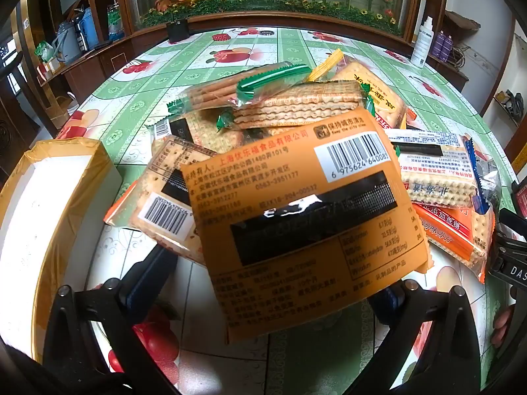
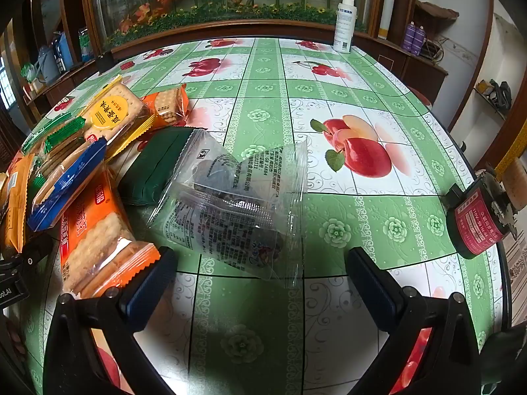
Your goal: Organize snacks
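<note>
In the left wrist view a large orange snack packet (image 1: 296,217) with a barcode hangs tilted between my left gripper's (image 1: 273,279) wide-spread fingers; I cannot see what grips it. Behind it lies a pile of cracker packets (image 1: 296,105) on the table. A white box with a tan rim (image 1: 49,217) stands at the left. In the right wrist view my right gripper (image 2: 260,270) is open and empty, just short of a clear plastic packet (image 2: 237,207) with dark contents. The cracker pile (image 2: 92,171) and a dark green packet (image 2: 154,168) lie to its left.
The table has a green and white fruit-print cloth (image 2: 329,105). A red and black device (image 2: 477,220) sits at the right edge. A white spray bottle (image 2: 344,23) stands at the far edge. A wooden cabinet with flowers runs behind the table.
</note>
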A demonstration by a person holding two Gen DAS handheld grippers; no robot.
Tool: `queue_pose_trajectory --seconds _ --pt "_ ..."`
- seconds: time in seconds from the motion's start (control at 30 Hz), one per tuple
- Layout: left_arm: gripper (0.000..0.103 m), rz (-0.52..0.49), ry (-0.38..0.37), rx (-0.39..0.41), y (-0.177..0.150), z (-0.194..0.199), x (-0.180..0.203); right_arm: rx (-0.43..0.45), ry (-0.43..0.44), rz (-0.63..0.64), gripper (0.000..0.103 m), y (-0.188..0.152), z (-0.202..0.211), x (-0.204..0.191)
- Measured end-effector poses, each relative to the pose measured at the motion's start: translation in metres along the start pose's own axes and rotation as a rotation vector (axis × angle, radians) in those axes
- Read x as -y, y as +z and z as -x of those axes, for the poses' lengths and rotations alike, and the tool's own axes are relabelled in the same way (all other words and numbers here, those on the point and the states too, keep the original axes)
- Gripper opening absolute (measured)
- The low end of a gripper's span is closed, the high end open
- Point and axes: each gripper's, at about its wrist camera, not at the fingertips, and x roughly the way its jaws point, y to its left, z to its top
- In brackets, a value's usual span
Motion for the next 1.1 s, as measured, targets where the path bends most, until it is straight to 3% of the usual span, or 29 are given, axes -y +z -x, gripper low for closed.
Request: queue_pose_trajectory --seconds 0.33,0.6,0.83,0.97,1.1 --pt "0.103 -0.015 -0.009 -0.006 0.000 0.000 0.002 -0.002 0.004 -0.004 0.103 -0.003 0.003 0.001" --pt "0.103 -0.063 -0.034 0.012 -0.008 0.018 0.006 0.065 -0.080 0.005 0.103 -0.012 0.041 0.013" --pt "0.103 -0.019 -0.057 0.060 -0.012 0.052 -0.022 0.127 -0.001 -0.013 0.103 -0.008 0.071 0.008" --pt "0.103 0.026 -0.078 0.052 -0.015 0.062 -0.038 0.156 0.079 0.008 0.103 -0.005 0.081 -0.008" --pt "0.103 -0.004 -0.123 0.016 -0.021 0.067 -0.036 0.158 0.101 0.053 0.103 -0.004 0.082 -0.027"
